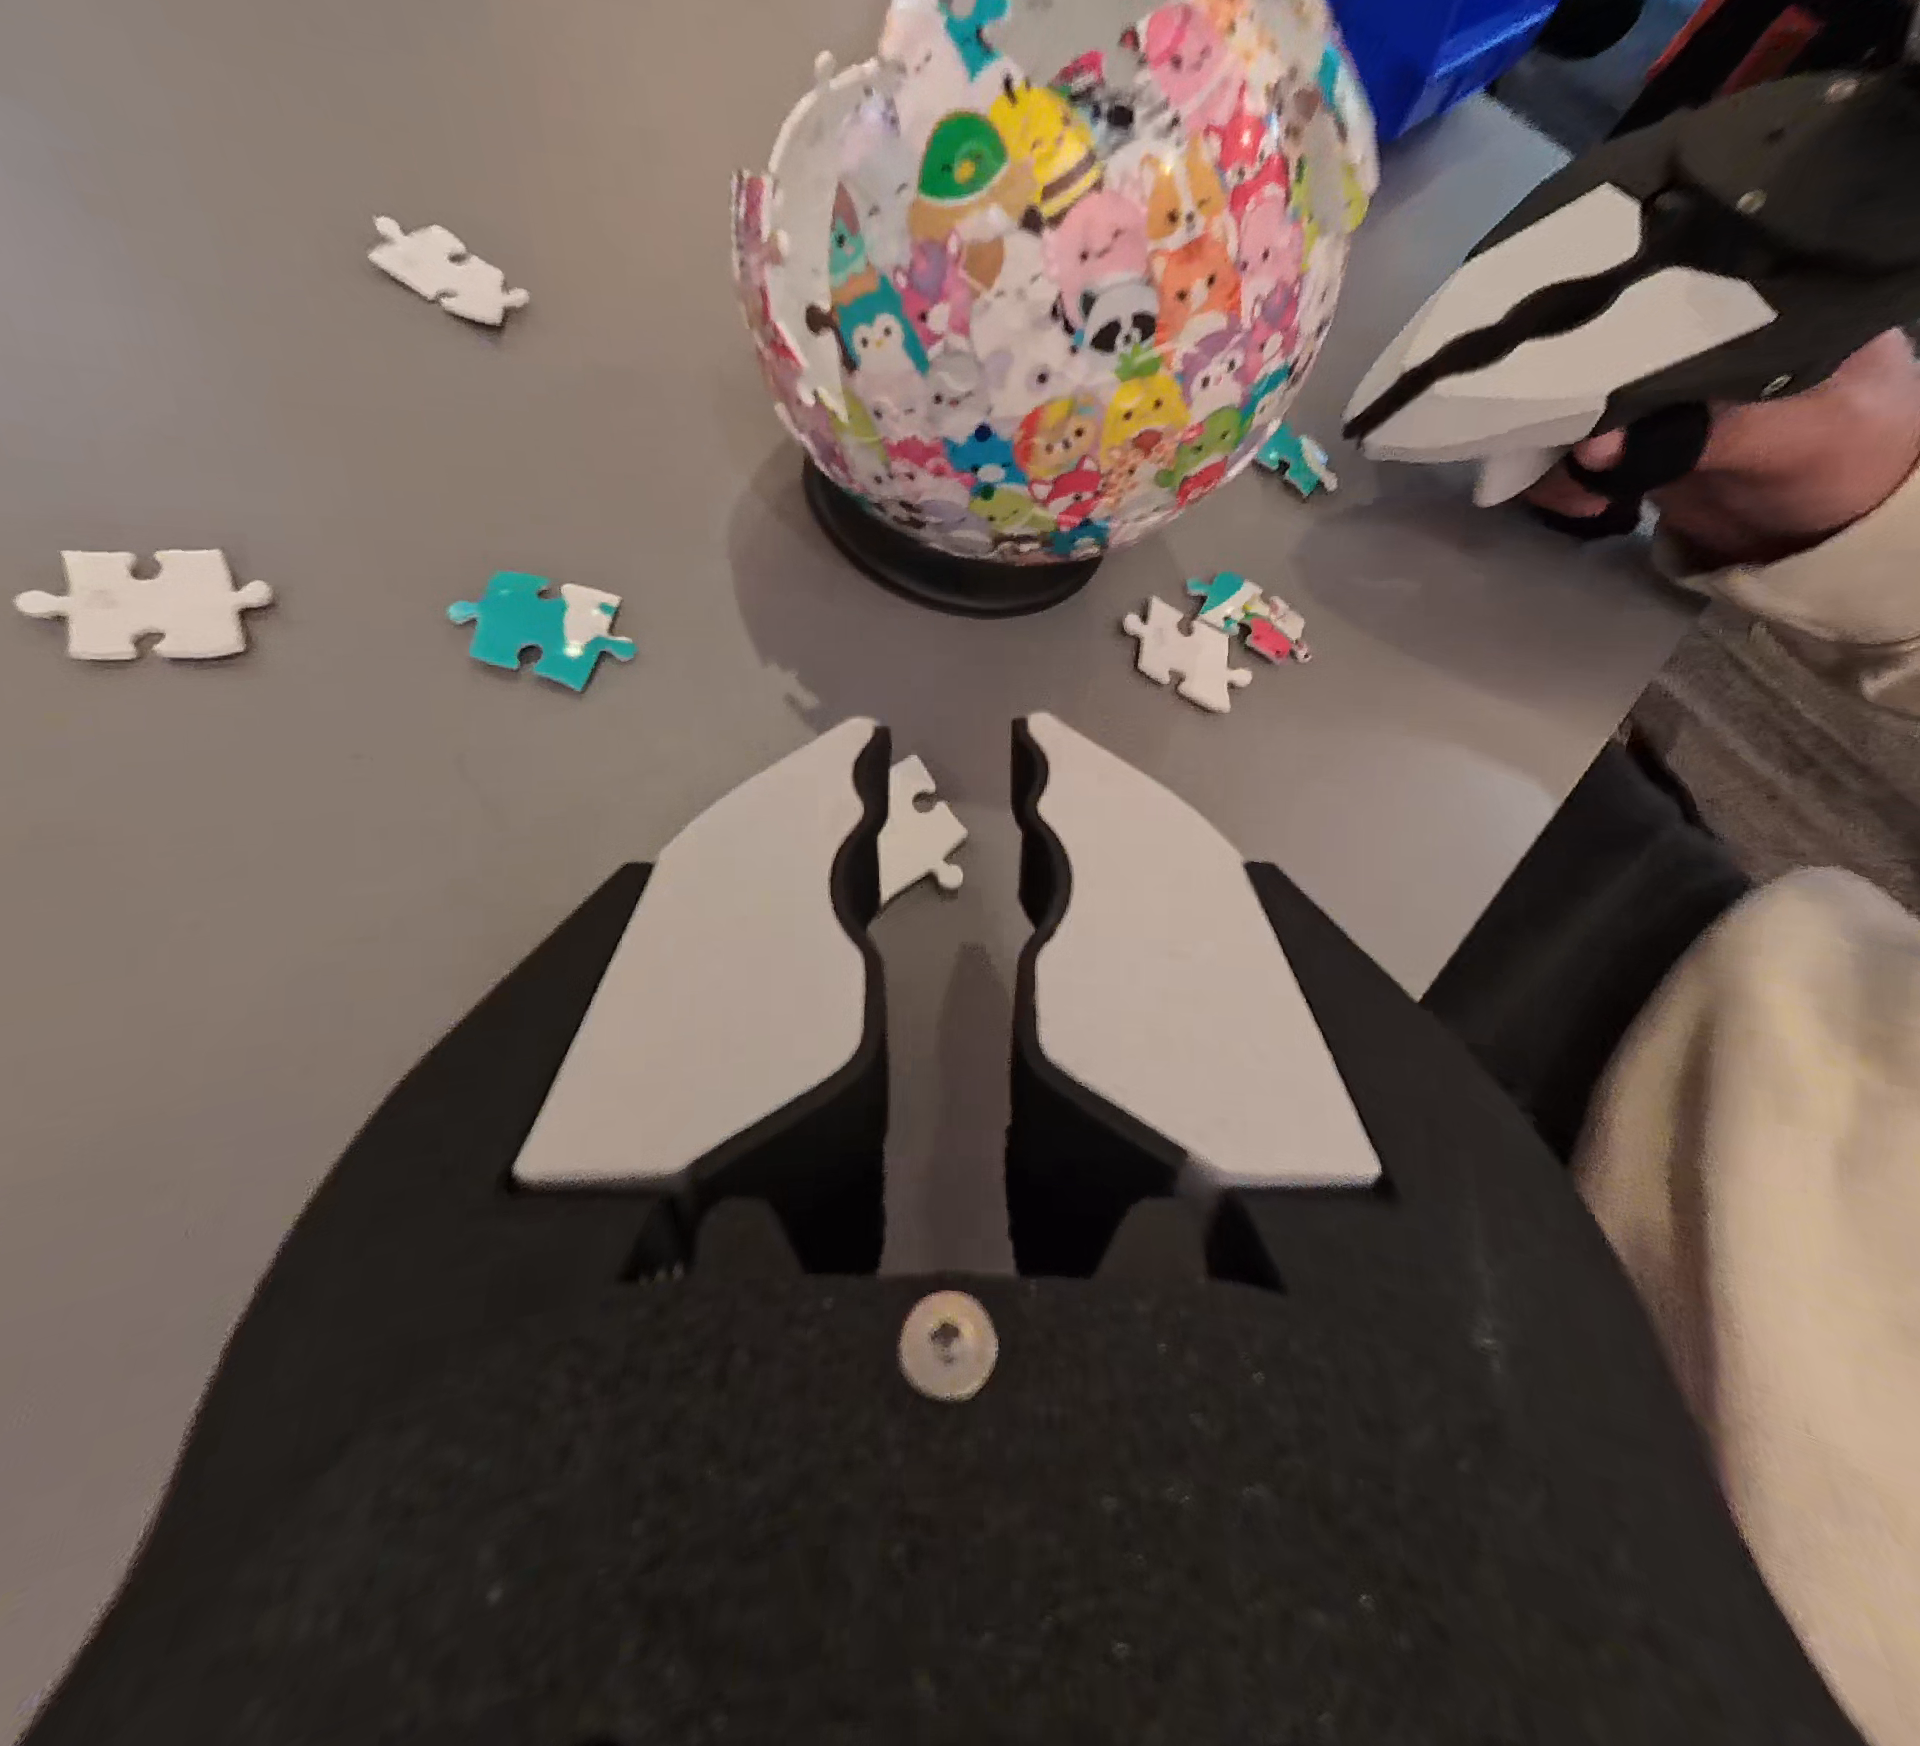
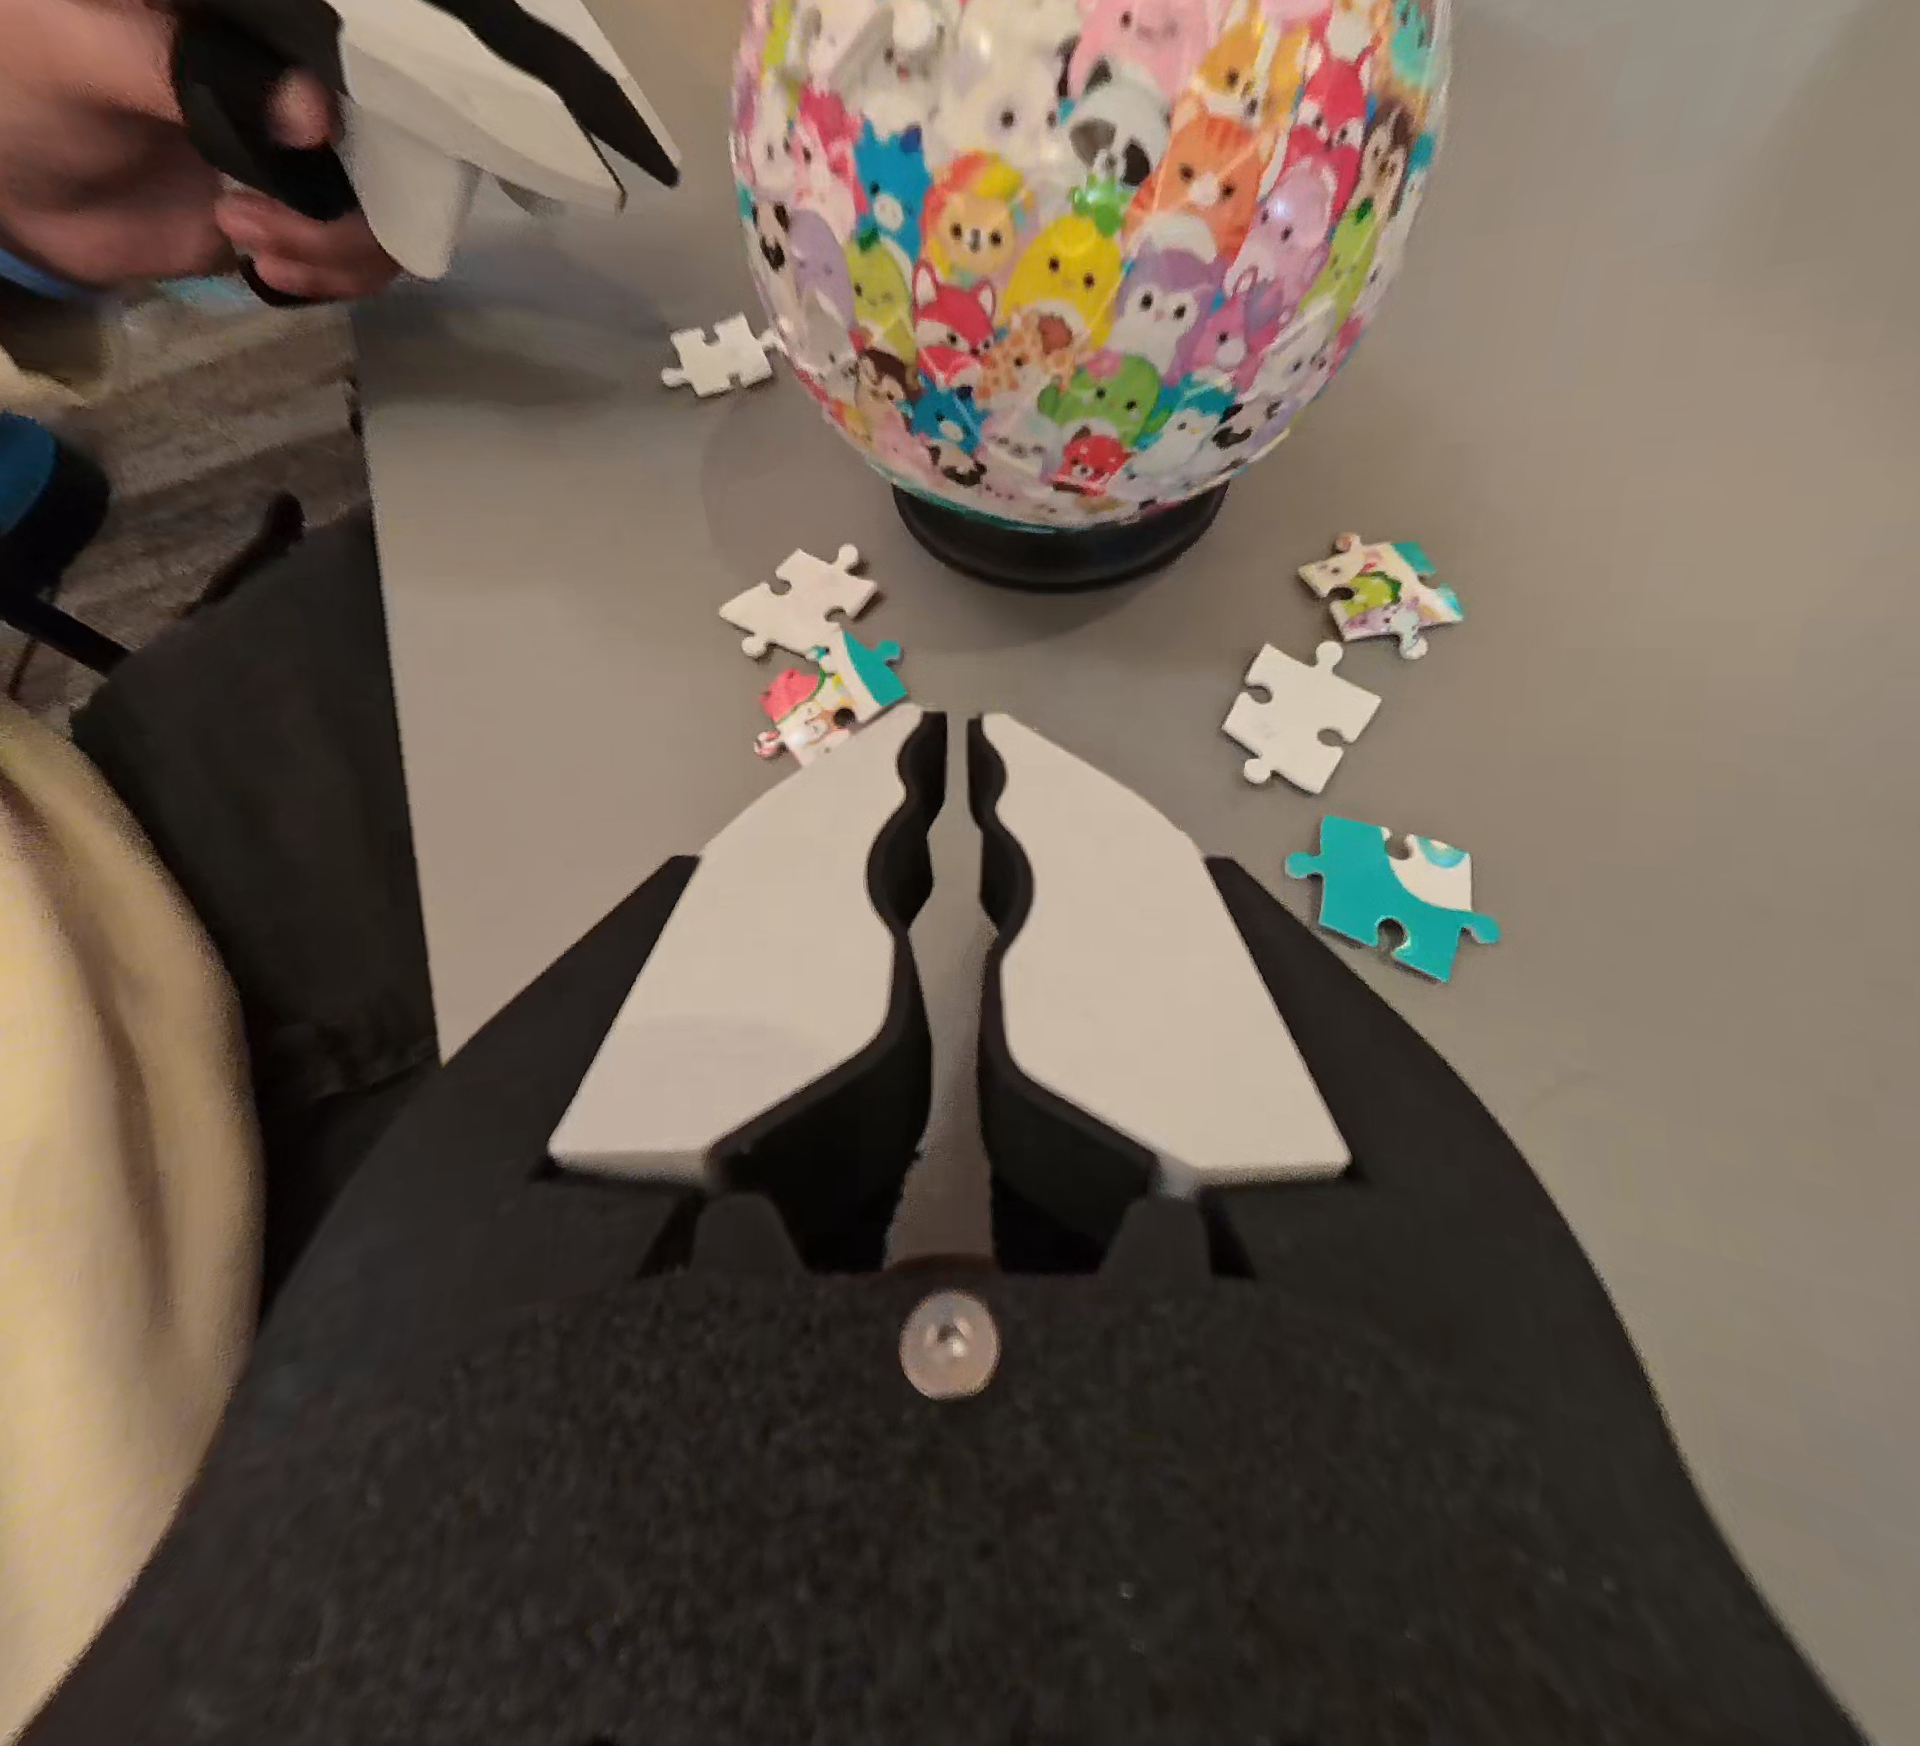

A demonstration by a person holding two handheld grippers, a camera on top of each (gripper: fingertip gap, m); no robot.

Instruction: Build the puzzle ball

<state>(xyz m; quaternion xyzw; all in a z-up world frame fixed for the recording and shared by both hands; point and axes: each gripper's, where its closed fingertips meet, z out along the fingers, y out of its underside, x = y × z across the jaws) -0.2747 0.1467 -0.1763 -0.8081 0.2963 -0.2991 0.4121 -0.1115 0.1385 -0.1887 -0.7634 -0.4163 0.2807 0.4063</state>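
Grey tabletop [image 1: 312,34] carries the puzzle ball [image 1: 1049,273], part-built on its black stand [image 1: 935,574] just ahead of both tongs, with its upper left wall missing. Left gripper [image 1: 948,740]: jaws moderately parted, empty, a white face-down piece [image 1: 920,829] lying below its left finger. Right gripper [image 2: 956,728]: jaws nearly closed, nothing between them, 2 overlapping pieces [image 2: 821,657] just left of its tips. Step in hand, as judged: choosing the next piece. Next move calls for a flat, edge-on pinch, then aligning tabs to the open rim.
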